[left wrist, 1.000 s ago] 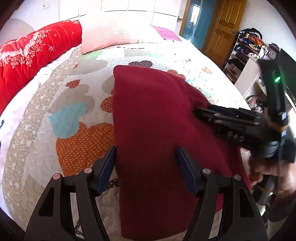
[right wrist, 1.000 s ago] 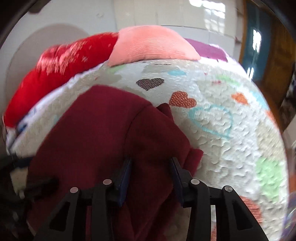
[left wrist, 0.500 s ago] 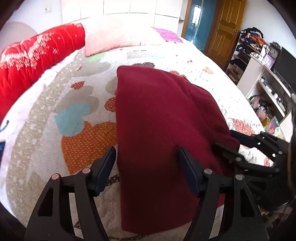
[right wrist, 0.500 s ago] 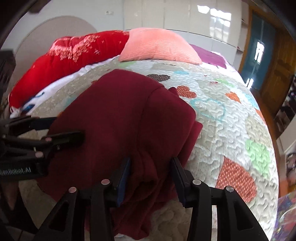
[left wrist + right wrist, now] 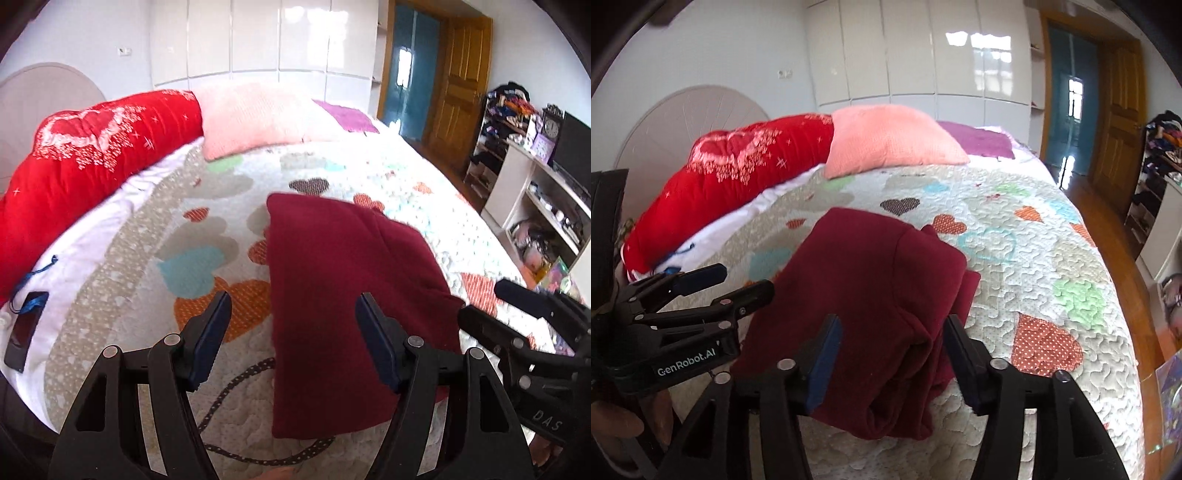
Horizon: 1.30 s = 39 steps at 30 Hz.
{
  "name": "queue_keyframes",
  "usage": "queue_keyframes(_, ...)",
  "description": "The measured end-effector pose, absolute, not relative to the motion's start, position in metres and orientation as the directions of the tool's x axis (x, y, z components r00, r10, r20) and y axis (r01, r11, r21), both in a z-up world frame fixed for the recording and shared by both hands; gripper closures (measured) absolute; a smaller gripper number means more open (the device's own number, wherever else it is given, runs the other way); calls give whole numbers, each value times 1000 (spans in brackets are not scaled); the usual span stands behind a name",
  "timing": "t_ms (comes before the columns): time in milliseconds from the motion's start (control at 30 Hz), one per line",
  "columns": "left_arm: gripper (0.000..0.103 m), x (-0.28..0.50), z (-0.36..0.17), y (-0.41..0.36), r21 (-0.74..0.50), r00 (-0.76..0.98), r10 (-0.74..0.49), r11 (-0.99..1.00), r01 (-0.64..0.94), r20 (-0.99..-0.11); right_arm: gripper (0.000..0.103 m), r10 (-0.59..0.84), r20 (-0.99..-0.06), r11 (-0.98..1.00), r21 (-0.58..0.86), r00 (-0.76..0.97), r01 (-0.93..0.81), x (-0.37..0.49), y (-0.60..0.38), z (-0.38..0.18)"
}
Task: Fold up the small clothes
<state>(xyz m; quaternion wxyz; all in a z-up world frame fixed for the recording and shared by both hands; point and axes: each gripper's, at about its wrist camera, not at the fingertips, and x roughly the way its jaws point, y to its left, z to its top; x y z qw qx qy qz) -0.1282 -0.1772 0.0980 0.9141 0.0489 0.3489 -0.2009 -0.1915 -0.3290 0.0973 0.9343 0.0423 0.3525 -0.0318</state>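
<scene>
Item one, the bed (image 5: 332,170) under its heart-print quilt (image 5: 1034,266), with a red bolster (image 5: 85,162) along the far left, a pink pillow (image 5: 890,144) at the far end, and a dark phone (image 5: 24,328) on the white sheet at the near left edge. Item two, the folded maroon garment (image 5: 332,295) lying flat on the quilt's near middle, its bunched layers on the right side. Item three, my left claw (image 5: 291,328) and right claw (image 5: 892,354), each with fingers spread apart above the garment's near edge, gripping nothing.
</scene>
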Motion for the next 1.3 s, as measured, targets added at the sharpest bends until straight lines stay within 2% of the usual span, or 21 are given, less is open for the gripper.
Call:
queue_keyframes(233,33,-130,104,-175,-53,694,-331,919,390,-639,39,-28,-658,992,73,752,101,-192,-331,101)
queue_keyframes(333,33,-130,103,-177,-46,693,-328,919,392,-642,33,-31,-652,991,81,757,110,-191,-331,103)
queue_keyframes(1300,33,-128,95,-180,-34,685,-318,919,393,-655,32,-1,-686,987,117,727,112,-181,-343,90)
